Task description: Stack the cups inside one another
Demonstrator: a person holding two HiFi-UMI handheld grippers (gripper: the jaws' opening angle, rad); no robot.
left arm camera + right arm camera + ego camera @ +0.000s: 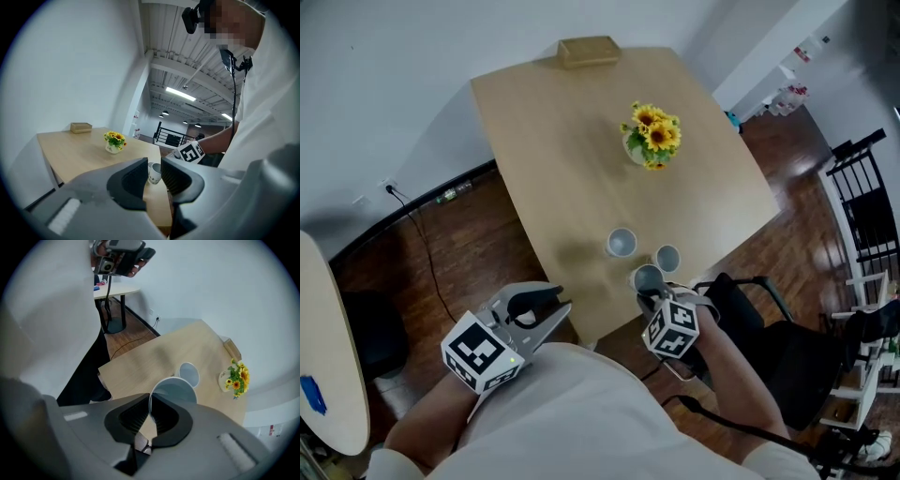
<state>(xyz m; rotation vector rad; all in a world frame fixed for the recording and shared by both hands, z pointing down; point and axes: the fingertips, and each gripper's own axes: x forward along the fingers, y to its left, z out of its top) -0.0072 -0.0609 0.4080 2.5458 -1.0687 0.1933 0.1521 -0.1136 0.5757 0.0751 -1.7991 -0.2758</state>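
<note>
**Right gripper pinching a cup's rim at the table edge, left gripper hanging open**

In the head view, the right gripper at lower centre is clamping its jaws on the rim of the nearest cup by the near edge of the table. A second cup and a third cup are standing just above it. The left gripper at lower left is hovering off the table. Mid-table is a sunflower pot, and at the far edge a wooden box.

In the left gripper view, the jaws are standing apart and empty, framing a distant cup, while a white shirt is blocking the right side.

In the right gripper view, the jaws are squeezing the nearest cup's thin wall. Only one other cup is showing, the gripper body covering the lower frame.
</note>
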